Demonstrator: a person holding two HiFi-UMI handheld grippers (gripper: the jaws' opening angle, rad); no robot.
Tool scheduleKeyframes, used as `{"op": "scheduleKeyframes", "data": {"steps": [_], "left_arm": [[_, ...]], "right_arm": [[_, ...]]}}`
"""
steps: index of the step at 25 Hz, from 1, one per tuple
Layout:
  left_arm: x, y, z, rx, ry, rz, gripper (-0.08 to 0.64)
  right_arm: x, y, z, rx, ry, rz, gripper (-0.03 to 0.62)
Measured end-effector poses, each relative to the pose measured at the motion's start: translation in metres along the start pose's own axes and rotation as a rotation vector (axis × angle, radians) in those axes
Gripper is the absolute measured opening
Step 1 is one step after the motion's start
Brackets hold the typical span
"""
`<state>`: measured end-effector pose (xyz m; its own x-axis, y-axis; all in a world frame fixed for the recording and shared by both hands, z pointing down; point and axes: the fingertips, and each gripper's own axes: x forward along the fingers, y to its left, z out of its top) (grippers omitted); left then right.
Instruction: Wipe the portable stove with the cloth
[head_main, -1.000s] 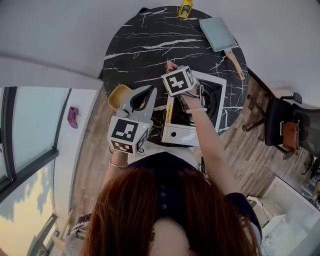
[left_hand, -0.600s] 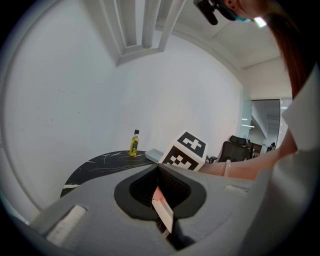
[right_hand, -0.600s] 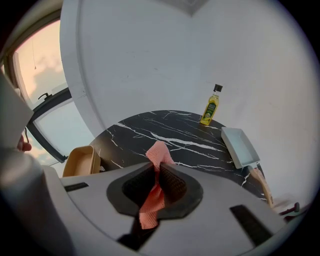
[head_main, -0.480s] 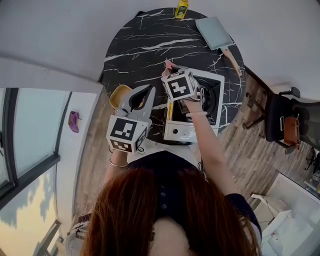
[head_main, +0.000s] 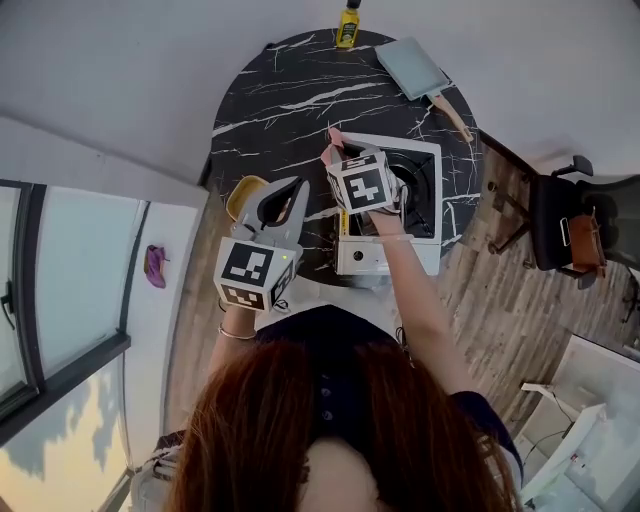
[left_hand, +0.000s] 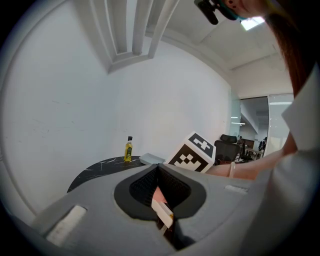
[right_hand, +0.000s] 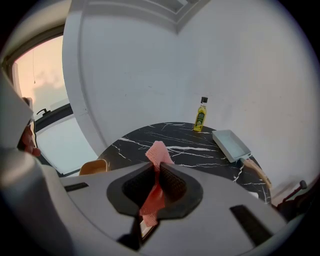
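Black marble table (head_main: 300, 90), white portable stove (head_main: 388, 258) at its near right edge. Left gripper (left_hand: 158, 167) hovers just left of it, jaws together, empty. Right gripper (right_hand: 158, 169) over the stove's far-left corner, clamping the pink cloth (right_hand: 159, 151).

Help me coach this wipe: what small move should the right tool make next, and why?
Probably lower the right tool and drag the pink cloth across the portable stove toward its near edge. The cloth is clamped in the shut jaws, sticking out past them, at the stove's far left corner.
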<state>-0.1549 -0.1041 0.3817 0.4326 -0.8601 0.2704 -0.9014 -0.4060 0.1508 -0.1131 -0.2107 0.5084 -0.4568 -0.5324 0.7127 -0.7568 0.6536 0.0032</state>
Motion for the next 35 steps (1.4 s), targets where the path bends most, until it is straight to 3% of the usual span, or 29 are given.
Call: {"op": "scheduleKeyframes", "data": {"steps": [25,35], "left_arm": [[-0.067,-0.062,0.010,0.124,-0.069,-0.191,0.012],[-0.072,-0.078,0.025,0.155,-0.118,-0.210,0.012]], "right_arm": [[-0.141,0.021,-0.045,0.138,-0.223,-0.255,0.034],[-0.209,0.018,-0.041,0.173,-0.369,-0.343,0.034]]}}
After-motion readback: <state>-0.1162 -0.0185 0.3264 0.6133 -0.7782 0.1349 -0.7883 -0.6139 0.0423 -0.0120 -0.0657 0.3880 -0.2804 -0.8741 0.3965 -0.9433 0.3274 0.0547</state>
